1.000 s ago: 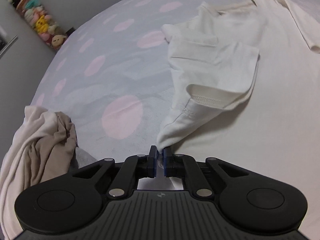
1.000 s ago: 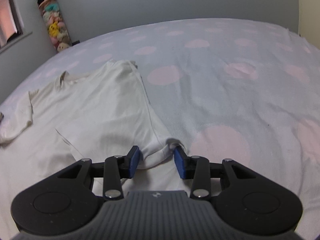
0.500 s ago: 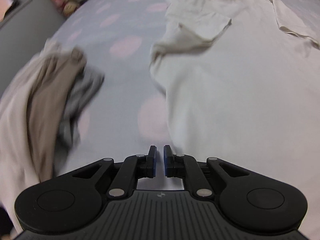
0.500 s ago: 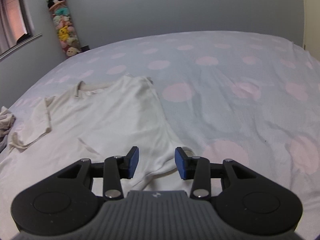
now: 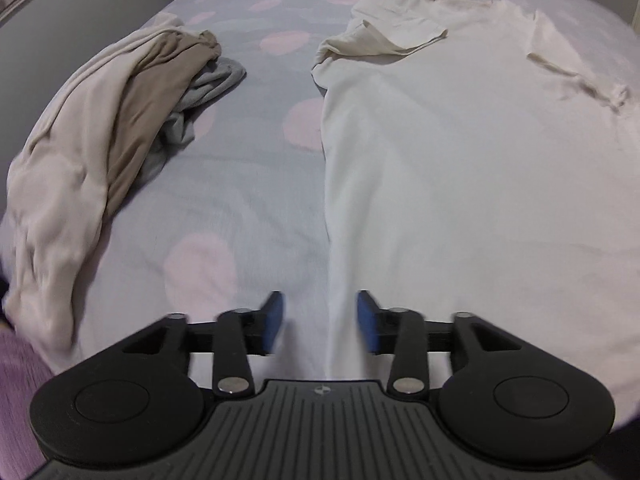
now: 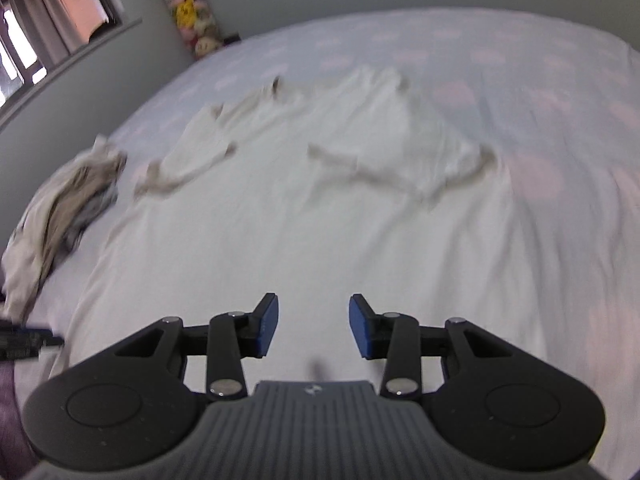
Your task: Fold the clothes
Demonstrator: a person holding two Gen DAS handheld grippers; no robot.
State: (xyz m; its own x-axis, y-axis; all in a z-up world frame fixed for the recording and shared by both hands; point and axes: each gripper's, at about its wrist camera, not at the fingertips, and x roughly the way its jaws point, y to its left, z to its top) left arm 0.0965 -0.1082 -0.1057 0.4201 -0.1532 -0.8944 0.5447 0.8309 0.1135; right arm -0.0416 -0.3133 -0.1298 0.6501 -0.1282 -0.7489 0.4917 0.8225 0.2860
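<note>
Left gripper (image 5: 319, 322) is opening, gripping nothing, white shirt (image 5: 460, 168) edge lying ahead beneath it; right gripper (image 6: 312, 326) is hanging half-open, empty.

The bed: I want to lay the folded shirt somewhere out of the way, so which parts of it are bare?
A bare strip of dotted bedspread runs between the heap of clothes and the white T-shirt. The right wrist view shows more bare bedspread beyond the shirt's collar and along its right side. The heap crowds the left edge.

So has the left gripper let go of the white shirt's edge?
Yes. The left gripper, its jaws opening, has pulled back along the white shirt, nearer the clothes pile.
</note>
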